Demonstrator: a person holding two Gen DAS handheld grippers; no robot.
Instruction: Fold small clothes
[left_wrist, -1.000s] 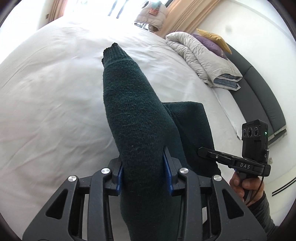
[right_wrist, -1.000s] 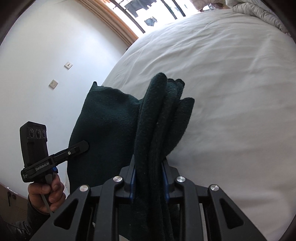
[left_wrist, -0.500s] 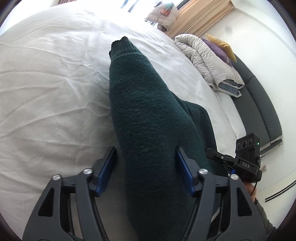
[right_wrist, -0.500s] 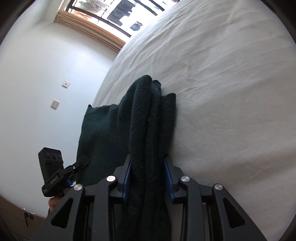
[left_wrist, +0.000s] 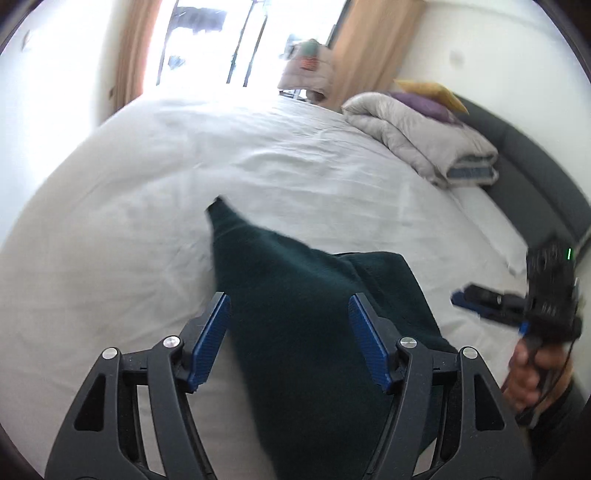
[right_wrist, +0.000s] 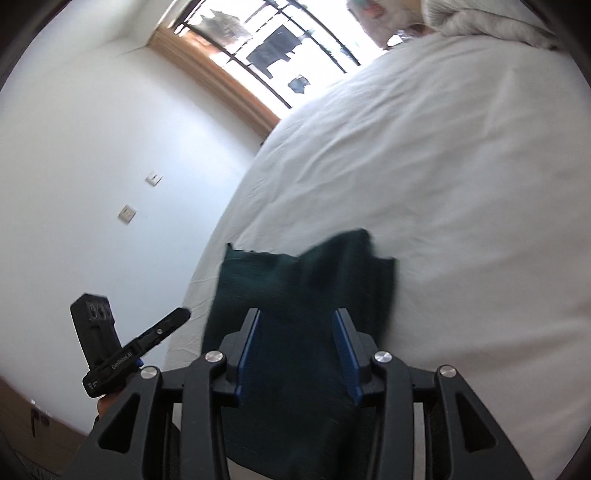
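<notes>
A dark green knit sweater lies on the white bed, one part folded over the rest. My left gripper is open, its blue pads wide apart, just above the sweater. The sweater also shows in the right wrist view, lying near the bed's left edge. My right gripper is open over it, pads apart and off the cloth. The right gripper shows in the left wrist view, and the left gripper in the right wrist view.
A folded grey duvet with purple and yellow pillows lies at the bed's far right by a dark headboard. A white wall runs along the bed's left side. A window stands beyond the bed.
Both grippers have opened and let go of the sweater. The held folds have dropped onto the bed, and both grippers have pulled back and tilted up.
</notes>
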